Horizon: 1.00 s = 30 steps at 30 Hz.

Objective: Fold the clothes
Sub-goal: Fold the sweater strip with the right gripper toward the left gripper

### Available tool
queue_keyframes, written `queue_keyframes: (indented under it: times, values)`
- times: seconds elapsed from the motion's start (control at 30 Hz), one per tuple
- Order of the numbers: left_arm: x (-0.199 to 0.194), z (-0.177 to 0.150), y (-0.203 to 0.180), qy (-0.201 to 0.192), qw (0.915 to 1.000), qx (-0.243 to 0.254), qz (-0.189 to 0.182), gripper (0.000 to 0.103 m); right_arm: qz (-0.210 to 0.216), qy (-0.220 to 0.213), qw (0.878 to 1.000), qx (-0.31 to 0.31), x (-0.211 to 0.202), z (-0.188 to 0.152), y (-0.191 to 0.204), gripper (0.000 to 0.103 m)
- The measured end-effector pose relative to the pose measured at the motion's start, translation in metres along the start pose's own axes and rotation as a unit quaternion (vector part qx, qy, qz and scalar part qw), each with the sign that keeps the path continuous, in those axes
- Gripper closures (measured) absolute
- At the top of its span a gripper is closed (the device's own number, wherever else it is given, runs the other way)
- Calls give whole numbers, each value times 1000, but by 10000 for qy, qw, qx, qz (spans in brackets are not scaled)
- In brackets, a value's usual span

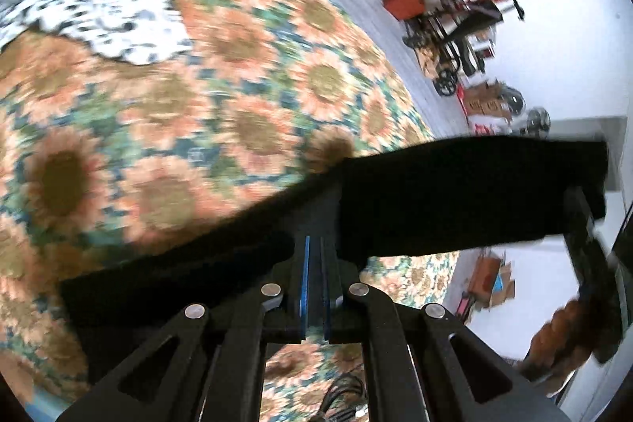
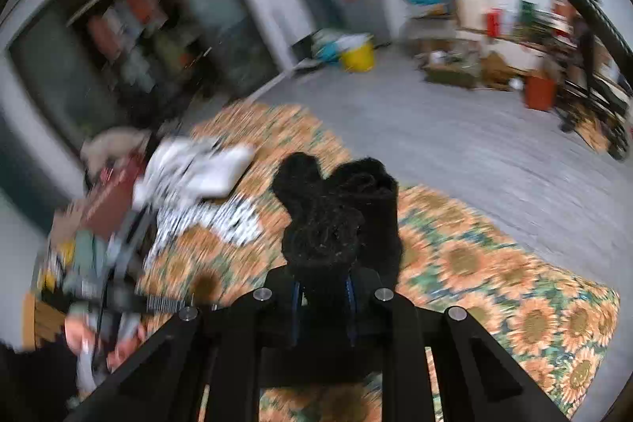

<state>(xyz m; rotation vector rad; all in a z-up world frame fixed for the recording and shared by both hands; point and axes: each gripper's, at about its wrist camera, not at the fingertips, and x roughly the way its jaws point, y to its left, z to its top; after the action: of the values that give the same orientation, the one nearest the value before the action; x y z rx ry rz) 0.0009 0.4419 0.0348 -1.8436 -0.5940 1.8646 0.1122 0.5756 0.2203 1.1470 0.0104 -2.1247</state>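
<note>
A black garment [image 1: 455,196] hangs stretched between my two grippers above the sunflower-print bedspread [image 1: 221,113]. In the left wrist view my left gripper [image 1: 314,248] is shut on one edge of it, blue pads pressed together with cloth between them. The garment runs to the right, where my right gripper [image 1: 585,224] holds the far end, with a hand [image 1: 561,335] below it. In the right wrist view my right gripper [image 2: 322,287] is shut on a bunched wad of the black garment [image 2: 340,216], which hides the fingertips.
A black-and-white patterned garment [image 1: 99,14] lies on the bedspread [image 2: 494,263], seen also in the right wrist view [image 2: 209,220] beside a white garment [image 2: 205,169]. Boxes and clutter [image 2: 99,208] sit at the bed's left. Grey floor [image 2: 435,129] and shelves lie beyond.
</note>
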Motion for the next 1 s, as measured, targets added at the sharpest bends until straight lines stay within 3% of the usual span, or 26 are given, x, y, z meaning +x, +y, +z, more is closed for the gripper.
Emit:
queue_keyframes:
  times: [0.27, 0.43, 0.57, 0.7, 0.83, 1.0]
  values:
    - [-41, -7, 49, -354, 9975, -606, 13, 98, 430, 833, 9921, -839, 40, -50, 79, 84]
    - [-51, -16, 55, -371, 9975, -580, -125, 98, 306, 1402, 9841, -1048, 76, -76, 90, 84]
    - [-50, -22, 44, -287, 9985, -398, -253, 98, 255, 1527, 9829, -998, 90, -84, 85, 84]
    - [-49, -26, 36, -186, 9986, -257, -430, 98, 350, 1347, 9887, -553, 72, -71, 69, 84]
    - [-44, -24, 15, -83, 9979, 19, -642, 98, 416, 673, 9959, 443, 26, -41, 16, 84]
    - [-1, -6, -41, 161, 9954, 668, -660, 98, -413, 98, 9934, 1066, -16, -17, -62, 84]
